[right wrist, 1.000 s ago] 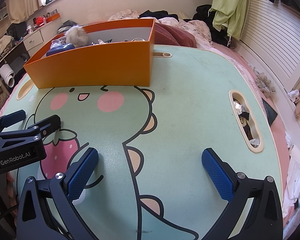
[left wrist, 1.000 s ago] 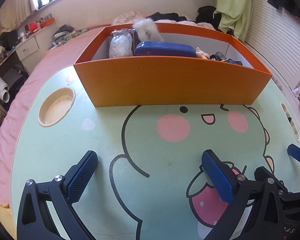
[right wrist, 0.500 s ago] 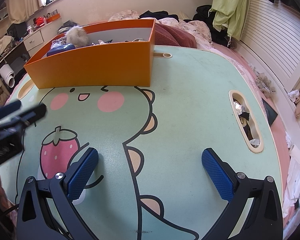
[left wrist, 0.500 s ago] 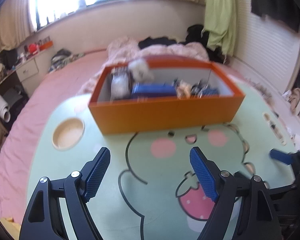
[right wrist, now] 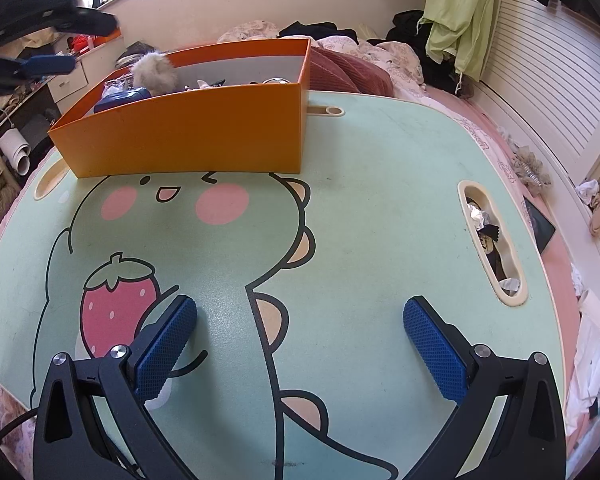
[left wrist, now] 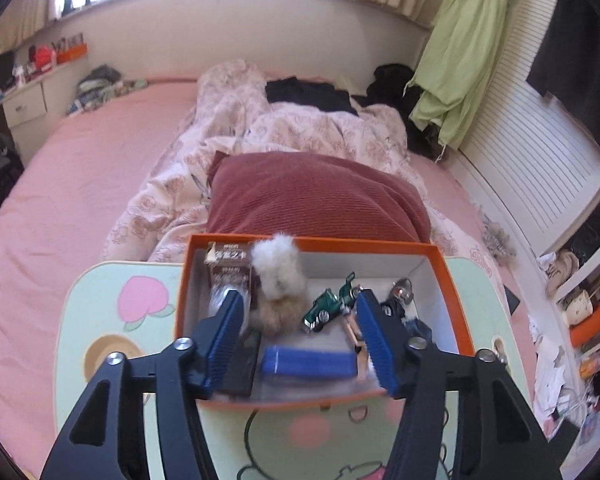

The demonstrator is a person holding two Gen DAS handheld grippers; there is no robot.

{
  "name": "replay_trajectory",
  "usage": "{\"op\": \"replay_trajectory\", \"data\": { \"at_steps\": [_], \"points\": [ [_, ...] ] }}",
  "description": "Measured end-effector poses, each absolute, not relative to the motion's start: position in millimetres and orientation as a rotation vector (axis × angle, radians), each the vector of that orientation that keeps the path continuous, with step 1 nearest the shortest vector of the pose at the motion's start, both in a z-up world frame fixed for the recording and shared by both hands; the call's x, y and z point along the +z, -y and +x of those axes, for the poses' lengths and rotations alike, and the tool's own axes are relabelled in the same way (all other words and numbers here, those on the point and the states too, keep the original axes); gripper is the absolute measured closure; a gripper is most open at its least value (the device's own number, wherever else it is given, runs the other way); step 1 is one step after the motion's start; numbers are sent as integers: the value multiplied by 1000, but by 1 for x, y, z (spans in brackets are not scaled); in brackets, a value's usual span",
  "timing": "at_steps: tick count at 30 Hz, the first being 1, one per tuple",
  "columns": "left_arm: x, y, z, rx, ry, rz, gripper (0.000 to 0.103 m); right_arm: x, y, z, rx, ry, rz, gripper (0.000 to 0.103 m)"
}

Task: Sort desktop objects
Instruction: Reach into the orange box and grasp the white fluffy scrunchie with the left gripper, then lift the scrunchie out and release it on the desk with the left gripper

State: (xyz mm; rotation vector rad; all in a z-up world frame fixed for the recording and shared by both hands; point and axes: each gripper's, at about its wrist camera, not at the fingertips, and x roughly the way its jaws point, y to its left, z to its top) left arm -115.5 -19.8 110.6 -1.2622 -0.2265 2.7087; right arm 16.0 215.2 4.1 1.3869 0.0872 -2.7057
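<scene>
Left wrist view: the left gripper [left wrist: 300,336] hangs above the orange box [left wrist: 452,304], fingers spread and empty, a blue case [left wrist: 310,363] between them, beyond it a brown carton [left wrist: 230,270] with unreadable print. Right gripper [right wrist: 300,344] gapes wide over the green table [right wrist: 380,200], the box far ahead to its left.

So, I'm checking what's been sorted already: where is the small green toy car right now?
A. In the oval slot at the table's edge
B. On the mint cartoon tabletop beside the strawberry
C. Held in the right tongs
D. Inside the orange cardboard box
D: the small green toy car lies inside the orange cardboard box, below the open left tongs.
</scene>
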Motion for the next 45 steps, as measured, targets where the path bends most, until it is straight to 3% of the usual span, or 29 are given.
{"op": "replay_trajectory", "data": {
  "at_steps": [3,8,10,11,23,33,34,37,39,41,45],
  "points": [
    [96,12,-147,2710,184,-1356,62,4,-215,16,-2706,-87,1387,0],
    [71,0,-175,2707,118,-1475,64,7,-211,19,-2704,-88,1387,0],
    [66,-1,-178,2703,114,-1489,73,7,-211,19,-2705,-87,1386,0],
    [63,-1,-178,2699,128,-1477,82,7,-211,19,-2705,-87,1386,0],
    [138,22,-52,2706,281,-953,82,6,-211,21,-2705,-86,1386,0],
    [59,-12,-2,2562,118,-1134,81,6,-212,21,-2705,-86,1386,0],
    [53,-14,-3,2563,113,-1146,80,6,-212,21,-2705,-86,1386,0],
    [45,-8,-5,2561,209,-1145,61,6,-213,21,-2705,-86,1385,0],
    [48,2,2,2569,316,-1100,37,6,-213,22,-2705,-86,1385,0],
    [50,13,10,2596,377,-1059,22,6,-212,22,-2706,-85,1383,0],
    [39,22,31,2660,328,-1120,19,7,-210,22,-2704,-86,1386,0]
  ]
}}
